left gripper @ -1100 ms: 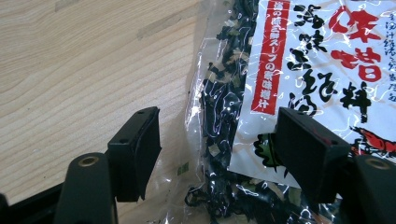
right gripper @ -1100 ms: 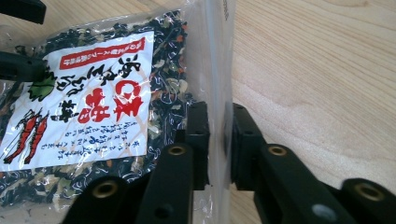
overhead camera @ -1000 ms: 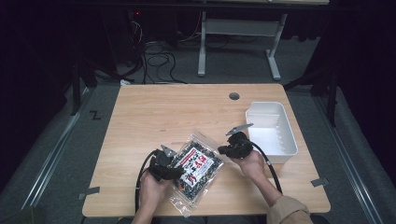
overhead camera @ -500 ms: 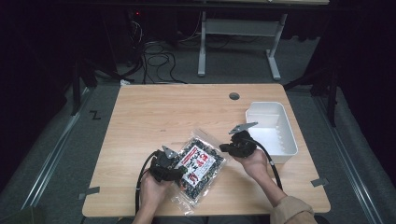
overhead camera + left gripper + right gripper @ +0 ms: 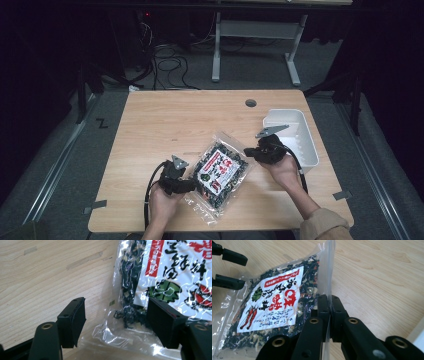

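While the right gripper (image 5: 329, 315) pinches the clear edge of a dried-vegetable packet (image 5: 220, 172) at lower centre of the high view, the left gripper (image 5: 116, 322) stands wide open at the packet's lower-left corner, gripping nothing. Right of the wooden table (image 5: 170, 125) sits a white bin (image 5: 300, 137).

Bare table (image 5: 185, 117) beyond the bag (image 5: 220, 170); white bin (image 5: 295, 135) blocks right.
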A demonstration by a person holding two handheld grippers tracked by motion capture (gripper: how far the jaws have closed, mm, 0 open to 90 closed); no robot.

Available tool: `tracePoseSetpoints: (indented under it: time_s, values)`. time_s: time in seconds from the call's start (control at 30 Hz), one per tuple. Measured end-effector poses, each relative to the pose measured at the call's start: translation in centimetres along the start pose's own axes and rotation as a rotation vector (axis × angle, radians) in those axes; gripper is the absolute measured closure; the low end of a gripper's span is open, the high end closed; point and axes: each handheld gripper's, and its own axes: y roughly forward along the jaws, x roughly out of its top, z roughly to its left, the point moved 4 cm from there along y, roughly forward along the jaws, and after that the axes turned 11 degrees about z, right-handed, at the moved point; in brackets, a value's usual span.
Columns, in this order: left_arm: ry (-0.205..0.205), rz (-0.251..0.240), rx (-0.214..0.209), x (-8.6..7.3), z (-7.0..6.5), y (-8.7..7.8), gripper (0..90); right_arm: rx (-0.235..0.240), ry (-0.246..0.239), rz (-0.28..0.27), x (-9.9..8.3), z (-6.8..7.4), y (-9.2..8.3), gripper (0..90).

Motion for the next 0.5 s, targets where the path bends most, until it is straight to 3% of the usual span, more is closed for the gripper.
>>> tracePoseSetpoints:
  time_s: [0.5]
  values:
    - [-0.001, -0.011, -0.028, -0.1, -0.2, 0.0, 32.0, -0.031, 0.002, -0.04, 0.4, -0.7, -3.1, 89.1]
